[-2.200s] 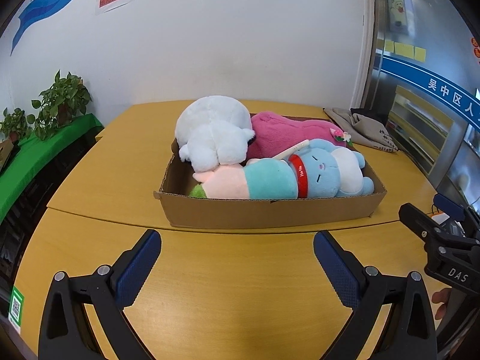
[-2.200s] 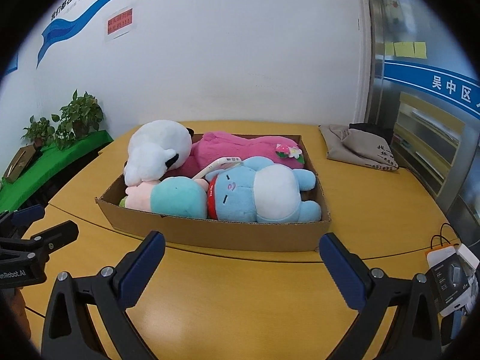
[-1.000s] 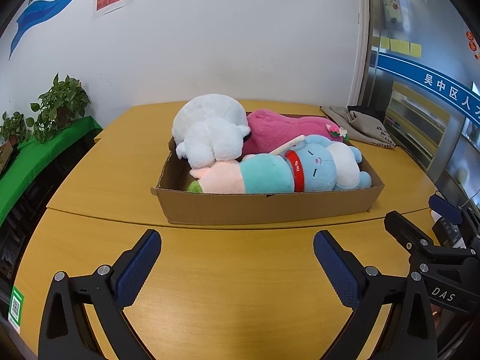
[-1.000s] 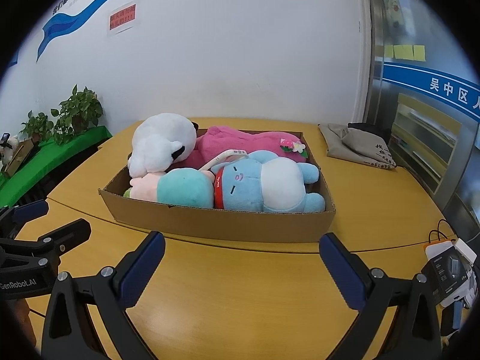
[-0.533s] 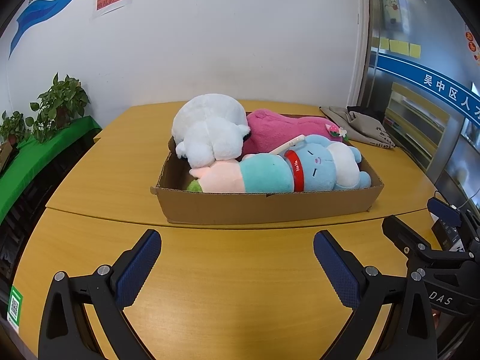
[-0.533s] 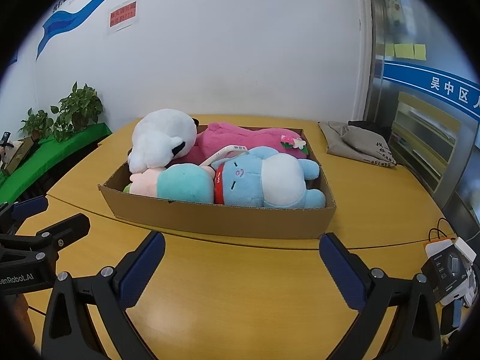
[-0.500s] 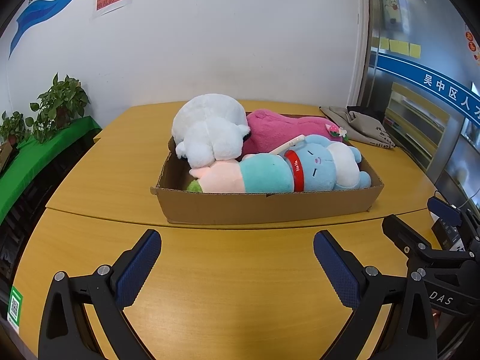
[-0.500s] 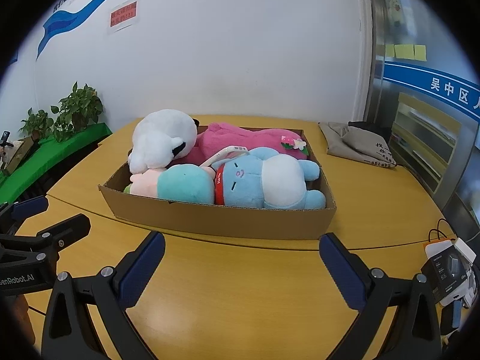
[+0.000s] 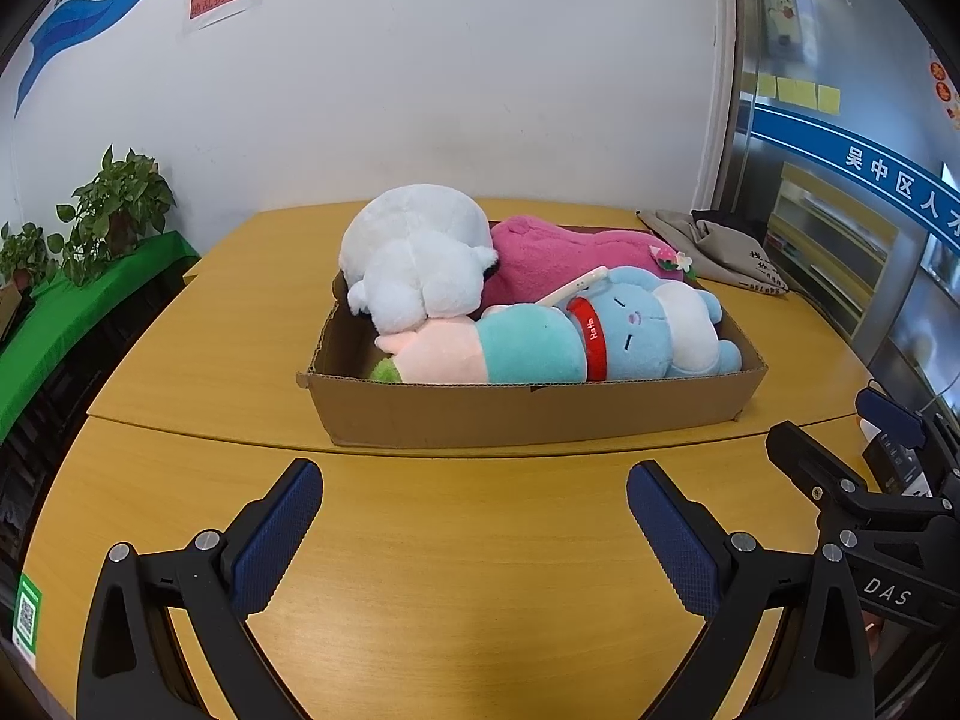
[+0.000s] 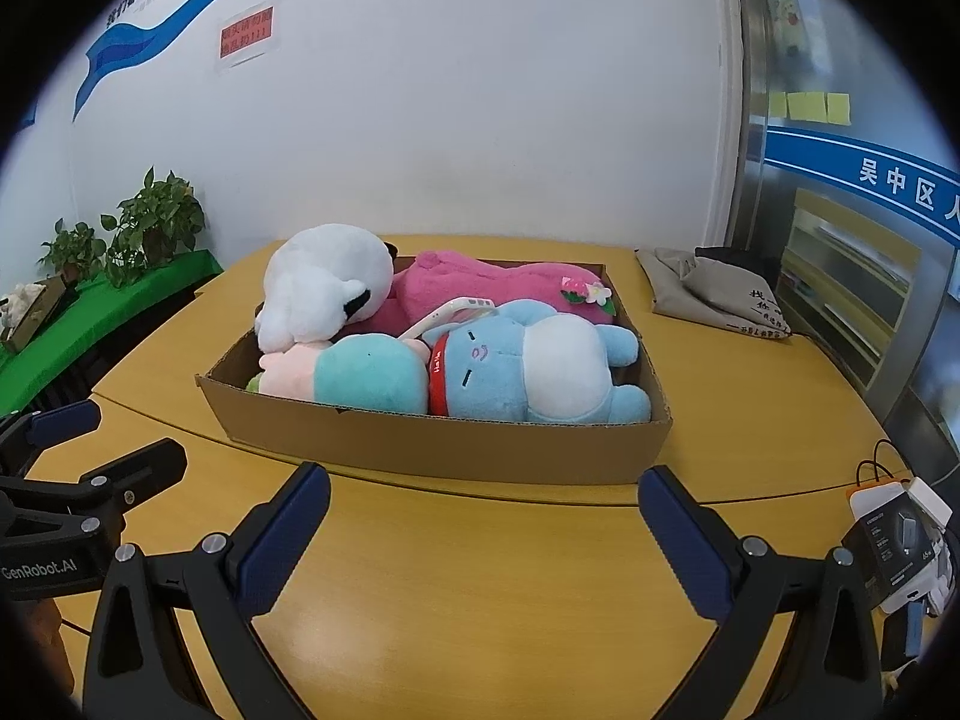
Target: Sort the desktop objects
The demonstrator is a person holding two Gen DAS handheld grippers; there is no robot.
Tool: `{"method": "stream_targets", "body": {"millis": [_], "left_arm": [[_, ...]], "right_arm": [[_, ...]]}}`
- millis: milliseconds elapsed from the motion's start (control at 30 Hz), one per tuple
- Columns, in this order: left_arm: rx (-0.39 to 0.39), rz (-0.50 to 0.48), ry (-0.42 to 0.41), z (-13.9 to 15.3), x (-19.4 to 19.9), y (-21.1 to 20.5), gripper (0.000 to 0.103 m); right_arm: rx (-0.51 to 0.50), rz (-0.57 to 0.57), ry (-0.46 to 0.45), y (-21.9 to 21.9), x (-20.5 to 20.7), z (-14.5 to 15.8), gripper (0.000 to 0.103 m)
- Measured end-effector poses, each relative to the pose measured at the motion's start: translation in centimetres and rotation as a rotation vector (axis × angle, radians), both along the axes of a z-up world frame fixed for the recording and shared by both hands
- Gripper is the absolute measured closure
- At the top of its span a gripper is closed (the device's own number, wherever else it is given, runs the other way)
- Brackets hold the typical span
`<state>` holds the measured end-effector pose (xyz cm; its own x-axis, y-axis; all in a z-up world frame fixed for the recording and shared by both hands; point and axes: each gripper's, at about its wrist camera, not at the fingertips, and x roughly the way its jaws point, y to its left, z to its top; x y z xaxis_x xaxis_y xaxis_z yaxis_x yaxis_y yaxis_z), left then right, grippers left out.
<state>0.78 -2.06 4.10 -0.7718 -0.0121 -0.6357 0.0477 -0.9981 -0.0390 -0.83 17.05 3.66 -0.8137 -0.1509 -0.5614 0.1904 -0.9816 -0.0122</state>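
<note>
- The pink plush (image 9: pixel 558 249) is mostly hidden behind the white plush (image 9: pixel 414 264) and blue plush (image 9: pixel 636 336), all packed in the cardboard box (image 9: pixel 528 414).
- A white strap-like thing (image 10: pixel 447 313) is wedged between them; what it is can't be told.
- Left gripper (image 9: pixel 474 534) and right gripper (image 10: pixel 483 531) are held wide apart, nothing gripped, short of the box.
- The wooden table (image 9: pixel 456 552) is backed by a white wall (image 9: pixel 450 72); potted plants (image 9: pixel 114 204) are seen at left, a grey bag (image 10: pixel 714 294) at right.

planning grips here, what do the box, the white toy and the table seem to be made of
Box: likely corrugated cardboard, matte brown, with a wavy cut edge at its corner.
White toy: soft plush, fuzzy pile, dented and slumped over its neighbours.
Table: probably wood laminate, smooth yellow surface with a faint sheen; the core is not visible.
</note>
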Motion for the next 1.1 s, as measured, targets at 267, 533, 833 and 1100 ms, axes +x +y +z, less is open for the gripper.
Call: {"method": "stream_targets", "body": {"millis": [267,533,833,1100], "left_arm": [[-0.001,0.003,-0.006,-0.4,-0.2,-0.1,0.0],[-0.004,0.003,0.005,-0.3,-0.4,-0.1,0.0],[0.07,-0.027,0.023,-0.9,-0.1,-0.3,0.0],[0.011,-0.006,-0.001,-0.9,0.4,1.2,0.0]], "right_arm": [[-0.001,0.002,-0.009,0.2,-0.1,-0.3,0.0],[-0.008,0.0,0.003,0.2,-0.2,-0.1,0.0],[-0.008,0.001,-0.018,0.2,-0.3,-0.9,0.0],[-0.003,0.0,-0.015,0.4,-0.2,-0.9,0.0]]}}
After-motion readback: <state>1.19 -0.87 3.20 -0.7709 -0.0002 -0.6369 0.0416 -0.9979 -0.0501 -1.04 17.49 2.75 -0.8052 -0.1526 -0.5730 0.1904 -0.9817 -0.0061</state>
